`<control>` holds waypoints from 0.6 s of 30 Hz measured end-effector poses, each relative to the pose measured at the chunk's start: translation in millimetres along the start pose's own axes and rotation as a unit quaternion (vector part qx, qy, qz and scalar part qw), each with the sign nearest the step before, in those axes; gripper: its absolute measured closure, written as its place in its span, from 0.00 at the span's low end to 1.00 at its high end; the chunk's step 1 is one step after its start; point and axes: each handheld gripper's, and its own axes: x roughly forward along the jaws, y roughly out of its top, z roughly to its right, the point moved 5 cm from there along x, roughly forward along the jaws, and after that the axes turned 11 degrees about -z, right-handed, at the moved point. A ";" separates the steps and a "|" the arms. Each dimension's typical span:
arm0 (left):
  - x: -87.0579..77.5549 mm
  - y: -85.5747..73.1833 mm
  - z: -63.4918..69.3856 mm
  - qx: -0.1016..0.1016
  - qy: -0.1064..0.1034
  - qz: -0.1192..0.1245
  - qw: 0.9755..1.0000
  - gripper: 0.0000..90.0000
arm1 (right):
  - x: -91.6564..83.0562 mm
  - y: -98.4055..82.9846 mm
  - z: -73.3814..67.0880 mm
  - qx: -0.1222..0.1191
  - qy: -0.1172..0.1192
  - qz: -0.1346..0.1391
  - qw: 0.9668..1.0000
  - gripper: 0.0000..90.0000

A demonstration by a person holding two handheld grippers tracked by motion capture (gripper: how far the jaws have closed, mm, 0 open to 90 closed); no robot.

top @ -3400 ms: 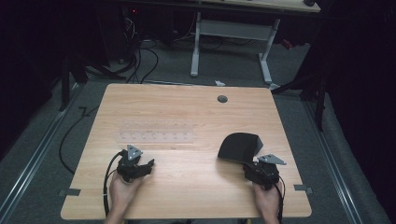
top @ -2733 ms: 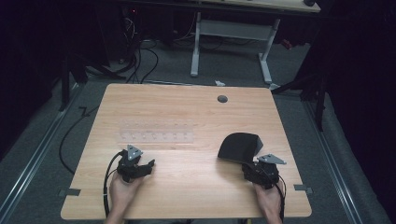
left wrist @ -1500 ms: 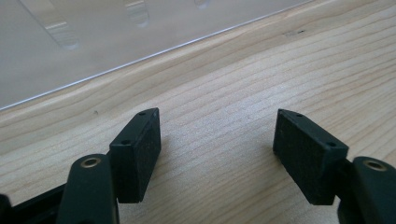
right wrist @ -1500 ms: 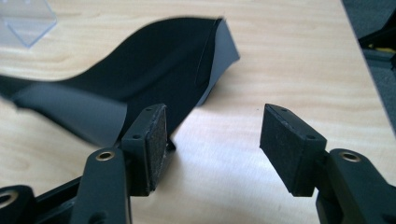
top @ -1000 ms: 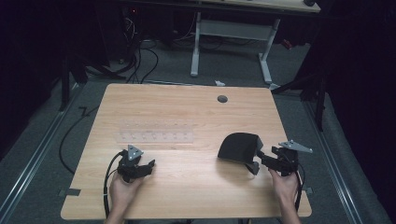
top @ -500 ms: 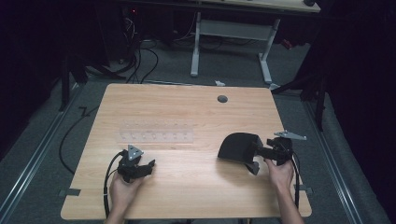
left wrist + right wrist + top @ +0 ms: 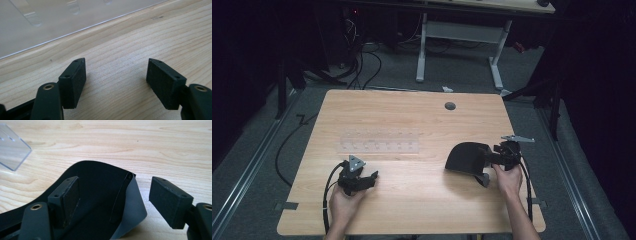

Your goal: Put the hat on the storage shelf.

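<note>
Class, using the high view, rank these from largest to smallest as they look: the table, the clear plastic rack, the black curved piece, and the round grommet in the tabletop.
1. Table
2. Clear plastic rack
3. Black curved piece, partly hidden by the right gripper
4. Grommet

A black curved sheet (image 7: 466, 157) (thin, matte, bent into a shell-like arch) lies on the right half of the wooden table, toward the near edge. In the right gripper view (image 7: 100, 202) its hollow inside faces up, the rim grey, a slim strip across it
</note>
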 end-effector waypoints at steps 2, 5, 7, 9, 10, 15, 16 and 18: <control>0.0 0.0 0.0 0.000 0.000 0.000 1.000 0.36 | 6.3 3.4 0.7 0.001 0.008 -0.006 1.000 0.26; 0.0 0.0 0.0 0.000 0.000 0.000 1.000 0.36 | 13.9 4.3 1.7 0.007 0.017 -0.018 1.000 0.25; 0.0 0.0 -0.1 0.000 0.000 0.000 1.000 0.36 | 18.1 4.5 1.9 0.008 0.022 -0.025 0.999 0.24; 0.0 0.0 -0.1 0.000 0.000 0.000 1.000 0.36 | 20.5 4.7 2.1 0.011 0.030 -0.023 0.999 0.25; 0.0 0.0 -0.1 0.000 0.000 0.000 1.000 0.36 | 22.1 4.5 2.1 0.013 0.031 -0.025 0.999 0.25; 0.0 0.0 0.0 0.000 0.000 0.000 1.000 0.36 | 29.2 2.9 4.6 0.017 0.037 -0.033 0.999 0.25; 0.0 0.0 0.0 -0.001 0.000 0.000 1.000 0.36 | 30.4 2.6 4.9 0.018 0.039 -0.033 0.999 0.26; 0.0 0.0 0.0 -0.001 0.000 0.000 1.000 0.36 | 31.4 2.3 5.0 0.019 0.041 -0.035 0.998 0.26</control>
